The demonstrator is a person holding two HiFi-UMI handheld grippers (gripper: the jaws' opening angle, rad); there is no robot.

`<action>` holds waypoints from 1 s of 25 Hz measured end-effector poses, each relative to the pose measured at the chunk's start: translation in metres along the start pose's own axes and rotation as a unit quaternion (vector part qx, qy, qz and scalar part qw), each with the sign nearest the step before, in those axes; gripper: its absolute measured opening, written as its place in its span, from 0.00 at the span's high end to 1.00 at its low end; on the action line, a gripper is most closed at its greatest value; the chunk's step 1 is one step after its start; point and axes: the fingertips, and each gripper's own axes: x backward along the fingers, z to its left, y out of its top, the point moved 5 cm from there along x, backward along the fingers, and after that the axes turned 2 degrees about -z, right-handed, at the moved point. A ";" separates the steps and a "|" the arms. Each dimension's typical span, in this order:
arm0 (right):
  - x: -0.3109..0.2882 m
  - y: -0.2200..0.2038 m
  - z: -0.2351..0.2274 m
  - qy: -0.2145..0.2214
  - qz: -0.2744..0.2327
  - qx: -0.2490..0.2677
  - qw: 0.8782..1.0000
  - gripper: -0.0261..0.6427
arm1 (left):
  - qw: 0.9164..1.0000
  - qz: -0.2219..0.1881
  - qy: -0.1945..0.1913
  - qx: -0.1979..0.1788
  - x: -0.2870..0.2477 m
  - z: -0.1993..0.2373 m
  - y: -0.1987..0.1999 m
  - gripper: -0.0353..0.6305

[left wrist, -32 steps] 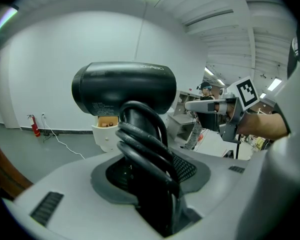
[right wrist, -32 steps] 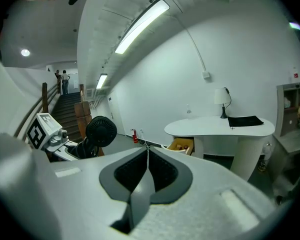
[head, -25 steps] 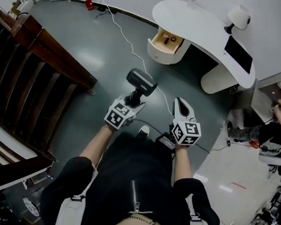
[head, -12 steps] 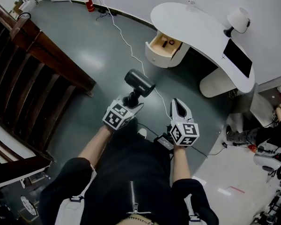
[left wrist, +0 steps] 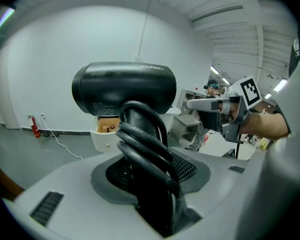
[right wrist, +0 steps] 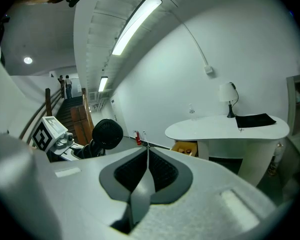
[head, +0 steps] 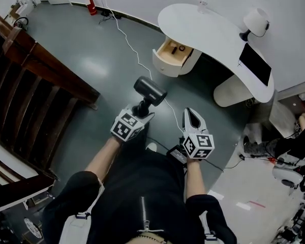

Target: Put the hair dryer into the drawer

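Observation:
A black hair dryer [head: 149, 90] stands upright in my left gripper [head: 140, 111], which is shut on its handle with the cord wrapped round it. In the left gripper view the hair dryer [left wrist: 124, 90] fills the middle and the handle [left wrist: 142, 144] sits between the jaws. The open wooden drawer [head: 174, 51] juts from the white curved desk [head: 213, 34] ahead, with small items inside; the drawer [left wrist: 108, 127] also shows behind the dryer. My right gripper [head: 191, 119] is shut and empty, to the right of the dryer. In the right gripper view the right gripper [right wrist: 147, 151] points toward the desk [right wrist: 228, 128].
A dark wooden stair railing [head: 40, 70] runs along the left. A white cable [head: 137, 55] trails over the grey floor to a red fire extinguisher [head: 89, 4]. On the desk stand a lamp [head: 255, 20] and a black pad [head: 254, 64]. A person [head: 295, 136] is at the right edge.
Both grippers and the hair dryer have kept their pose while the desk and drawer have shifted slightly left and nearer in the head view.

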 end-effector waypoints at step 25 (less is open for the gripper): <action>-0.222 0.074 -0.051 -0.033 0.027 -0.001 0.999 0.95 | 0.997 0.033 -0.064 -0.024 -0.103 0.180 0.097 0.65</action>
